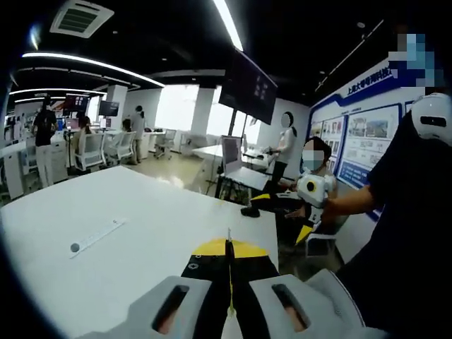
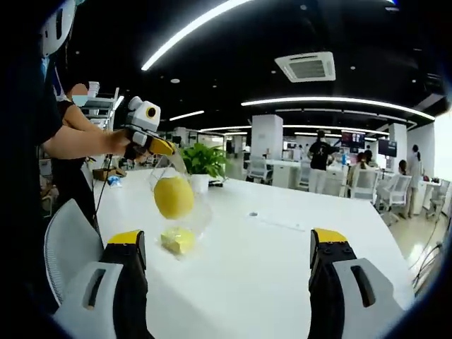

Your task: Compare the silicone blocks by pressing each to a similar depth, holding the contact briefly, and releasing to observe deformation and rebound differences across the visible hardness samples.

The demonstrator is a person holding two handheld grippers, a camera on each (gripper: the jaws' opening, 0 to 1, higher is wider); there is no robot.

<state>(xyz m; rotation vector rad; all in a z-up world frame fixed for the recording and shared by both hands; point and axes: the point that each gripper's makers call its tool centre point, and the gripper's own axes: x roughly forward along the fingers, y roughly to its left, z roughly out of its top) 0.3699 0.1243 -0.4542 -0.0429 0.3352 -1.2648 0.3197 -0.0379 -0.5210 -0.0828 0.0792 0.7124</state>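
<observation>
Open right gripper (image 2: 229, 258), yellow block (image 2: 177, 240) (bagged), plant (image 2: 203, 161)

Long ceiling light strips (image 2: 191, 28) lit the room from above against a dark ceiling, and daylight blew out the far windows (image 1: 176, 106) to plain white. The white surface (image 1: 141, 233) was bright and evenly lit, with soft glare and only faint shadows. Both views bowed strongly toward their edges, bending straight lines. Distant people and furniture were soft and grainy; close foreground parts were slightly blurred.
</observation>
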